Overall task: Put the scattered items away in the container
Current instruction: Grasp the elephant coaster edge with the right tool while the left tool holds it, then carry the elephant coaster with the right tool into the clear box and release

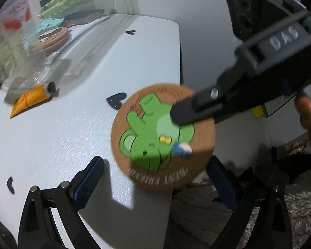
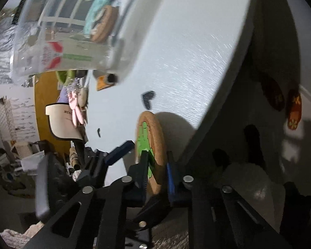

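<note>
A round cork coaster (image 1: pixel 155 137) with a green cartoon animal lies half over the white table's (image 1: pixel 72 134) right edge. My right gripper (image 1: pixel 177 116) reaches in from the right and is shut on the coaster (image 2: pixel 155 137), one finger on its printed face and one beneath. My left gripper (image 1: pixel 155 164) is open, its blue pads wide apart on either side of the coaster and not touching it. One left gripper finger (image 2: pixel 120 151) shows beside the grip. The clear plastic container (image 1: pixel 20 47) stands at the far left, with coasters and green items inside.
An orange tube (image 1: pixel 31 98) lies on the table just in front of the container (image 2: pixel 62 31). Black heart marks (image 1: pixel 116 101) dot the tabletop. A hand (image 1: pixel 309 116) holds the right gripper. A shaggy rug (image 1: pixel 300 207) and slippers (image 2: pixel 294 110) are on the floor beyond the table edge.
</note>
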`<state>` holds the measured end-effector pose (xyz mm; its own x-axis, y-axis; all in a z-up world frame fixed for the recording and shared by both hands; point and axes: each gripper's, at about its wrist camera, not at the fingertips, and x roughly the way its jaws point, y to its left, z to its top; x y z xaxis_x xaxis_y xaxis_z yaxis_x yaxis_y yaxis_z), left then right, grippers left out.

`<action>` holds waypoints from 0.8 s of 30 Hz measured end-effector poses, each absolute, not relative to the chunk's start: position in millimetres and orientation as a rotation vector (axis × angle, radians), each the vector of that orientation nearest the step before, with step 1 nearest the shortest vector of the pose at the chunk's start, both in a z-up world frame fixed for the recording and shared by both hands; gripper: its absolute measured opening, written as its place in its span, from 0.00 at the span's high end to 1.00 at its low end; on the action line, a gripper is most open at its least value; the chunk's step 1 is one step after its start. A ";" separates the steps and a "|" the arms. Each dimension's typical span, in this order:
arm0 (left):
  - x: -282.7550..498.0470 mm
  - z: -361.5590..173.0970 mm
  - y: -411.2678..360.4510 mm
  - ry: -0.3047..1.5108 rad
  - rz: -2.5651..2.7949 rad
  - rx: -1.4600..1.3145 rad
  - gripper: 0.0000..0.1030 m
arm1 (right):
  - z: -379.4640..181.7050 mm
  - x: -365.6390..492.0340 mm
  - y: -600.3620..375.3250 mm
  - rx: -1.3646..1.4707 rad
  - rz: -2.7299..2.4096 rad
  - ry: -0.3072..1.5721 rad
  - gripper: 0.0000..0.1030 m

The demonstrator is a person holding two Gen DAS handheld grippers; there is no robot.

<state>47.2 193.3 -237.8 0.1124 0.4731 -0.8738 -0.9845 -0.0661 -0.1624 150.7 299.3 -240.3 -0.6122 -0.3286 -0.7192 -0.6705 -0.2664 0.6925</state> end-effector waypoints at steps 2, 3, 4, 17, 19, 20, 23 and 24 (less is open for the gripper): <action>44.3 -232.1 185.8 0.671 1.384 -0.981 0.04 | -231.5 147.0 299.1 -1.212 1.976 1.718 0.91; 41.8 -228.0 181.4 0.654 1.392 -0.986 0.04 | -228.3 144.9 299.2 -1.201 1.976 1.728 0.91; 39.3 -223.9 177.0 0.637 1.401 -0.990 0.04 | -226.1 142.9 299.0 -1.190 1.976 1.739 0.91; -22.1 -142.0 108.9 0.347 1.652 -0.981 0.04 | -146.7 122.9 307.2 -0.882 2.117 1.967 0.91; -30.7 -129.4 97.7 0.320 1.691 -0.967 0.04 | -121.3 119.9 313.2 -0.816 2.178 1.965 0.91; -34.3 -124.1 92.0 0.309 1.707 -0.962 0.04 | -107.8 118.6 317.8 -0.782 2.212 1.955 0.91; -42.8 -112.9 80.1 0.296 1.754 -0.948 0.04 | -67.5 113.1 333.9 -0.691 2.317 1.894 0.91; -44.6 -110.5 76.7 0.297 1.768 -0.949 0.04 | -53.9 109.0 341.4 -0.679 2.353 1.859 0.91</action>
<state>-44.6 76.7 -110.5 -0.1266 0.6827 -0.7196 -0.8805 -0.4114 -0.2354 109.0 341.4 -53.9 -0.9004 -0.2158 -0.3778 -0.3176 -0.2675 0.9097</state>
